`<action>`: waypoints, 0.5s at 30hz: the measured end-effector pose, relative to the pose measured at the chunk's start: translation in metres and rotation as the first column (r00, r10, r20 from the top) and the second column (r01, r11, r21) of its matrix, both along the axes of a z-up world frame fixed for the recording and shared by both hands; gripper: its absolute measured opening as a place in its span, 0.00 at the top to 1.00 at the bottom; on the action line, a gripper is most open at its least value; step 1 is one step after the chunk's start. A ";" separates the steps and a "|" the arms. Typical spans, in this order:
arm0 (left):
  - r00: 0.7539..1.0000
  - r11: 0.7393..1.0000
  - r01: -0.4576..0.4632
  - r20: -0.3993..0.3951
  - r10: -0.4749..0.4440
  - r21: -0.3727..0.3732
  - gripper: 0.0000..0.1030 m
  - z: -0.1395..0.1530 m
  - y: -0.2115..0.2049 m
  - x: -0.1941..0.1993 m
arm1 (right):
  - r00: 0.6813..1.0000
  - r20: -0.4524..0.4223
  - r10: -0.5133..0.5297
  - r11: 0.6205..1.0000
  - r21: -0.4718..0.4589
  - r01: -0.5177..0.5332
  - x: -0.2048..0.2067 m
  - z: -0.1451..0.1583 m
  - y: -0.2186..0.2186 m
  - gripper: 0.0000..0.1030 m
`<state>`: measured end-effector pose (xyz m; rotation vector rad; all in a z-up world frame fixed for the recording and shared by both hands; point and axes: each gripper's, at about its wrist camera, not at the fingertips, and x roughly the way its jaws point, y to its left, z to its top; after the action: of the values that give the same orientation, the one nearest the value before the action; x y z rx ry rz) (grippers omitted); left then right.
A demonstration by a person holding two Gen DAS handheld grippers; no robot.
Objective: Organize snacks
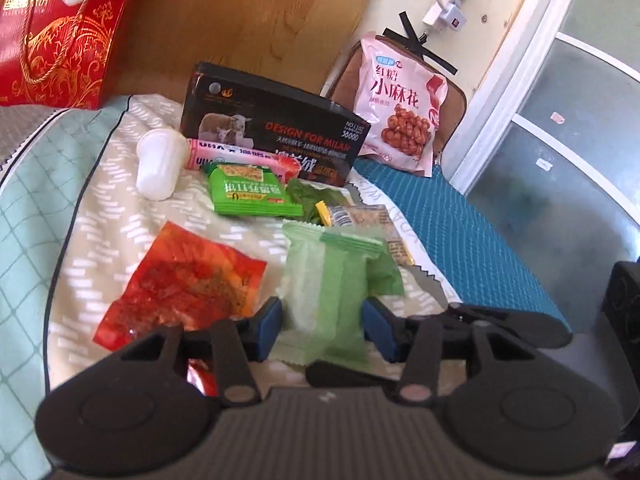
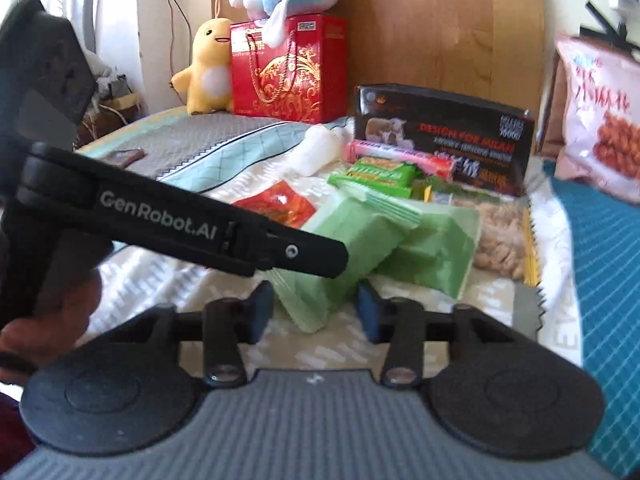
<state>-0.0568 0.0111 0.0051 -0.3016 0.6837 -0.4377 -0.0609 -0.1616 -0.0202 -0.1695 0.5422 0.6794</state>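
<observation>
Snacks lie on a bed. My left gripper [image 1: 323,326] has its blue pads on either side of a pale green snack packet [image 1: 328,280] and seems shut on it. In the right wrist view the same packet [image 2: 340,248] hangs tilted from the left gripper's arm [image 2: 180,228]. My right gripper [image 2: 316,312] is open, its pads beside the packet's lower end without clamping it. Nearby lie a red-orange spicy packet [image 1: 184,284], a bright green biscuit packet [image 1: 252,192], a pink candy pack [image 1: 240,156] and a second green packet [image 2: 436,256].
A black box [image 1: 272,128] stands behind the snacks, and a pink bag of fried twists [image 1: 400,108] leans at the back right. A red gift box [image 1: 60,40] and plush toys [image 2: 208,68] stand by the headboard. A white bottle [image 1: 158,164] lies left. Blue mat [image 1: 460,224] right.
</observation>
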 end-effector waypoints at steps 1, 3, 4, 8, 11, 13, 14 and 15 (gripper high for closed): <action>1.000 1.000 0.006 0.000 -0.006 -0.011 0.58 0.002 0.002 -0.001 | 1.000 0.003 -0.006 1.000 0.006 0.006 0.001 0.001 0.000 0.61; 1.000 0.999 0.009 0.006 -0.009 -0.041 0.58 0.006 0.006 -0.006 | 1.000 0.021 -0.015 0.999 0.036 0.015 0.001 0.006 -0.005 0.65; 1.000 0.999 0.007 0.019 -0.006 -0.051 0.58 0.010 0.008 -0.008 | 0.999 0.034 -0.011 0.998 0.058 0.009 -0.007 0.007 -0.010 0.65; 0.996 0.998 -0.015 0.082 0.020 -0.060 0.58 0.027 0.011 -0.009 | 0.995 0.095 -0.017 0.993 0.115 0.006 -0.010 0.020 -0.010 0.65; 0.992 0.998 -0.026 0.121 0.033 -0.054 0.58 0.040 0.010 0.002 | 0.988 0.154 -0.033 0.993 0.121 0.014 -0.004 0.028 -0.005 0.65; 0.989 0.998 -0.033 0.142 0.039 -0.045 0.58 0.051 0.009 0.017 | 0.983 0.178 -0.046 0.993 0.118 0.025 0.005 0.036 -0.001 0.65; 0.986 0.999 -0.036 0.160 0.042 -0.038 0.58 0.058 0.007 0.026 | 0.975 0.213 -0.062 0.991 0.126 0.035 0.020 0.046 0.000 0.65; 0.983 0.999 -0.038 0.180 0.043 -0.030 0.58 0.066 0.006 0.037 | 0.975 0.213 -0.062 0.991 0.126 0.035 0.020 0.046 0.000 0.65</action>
<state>-0.0194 0.0169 0.0709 -0.2962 0.4940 -0.4294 -0.0405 -0.1617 0.0258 -0.1143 0.2938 0.6351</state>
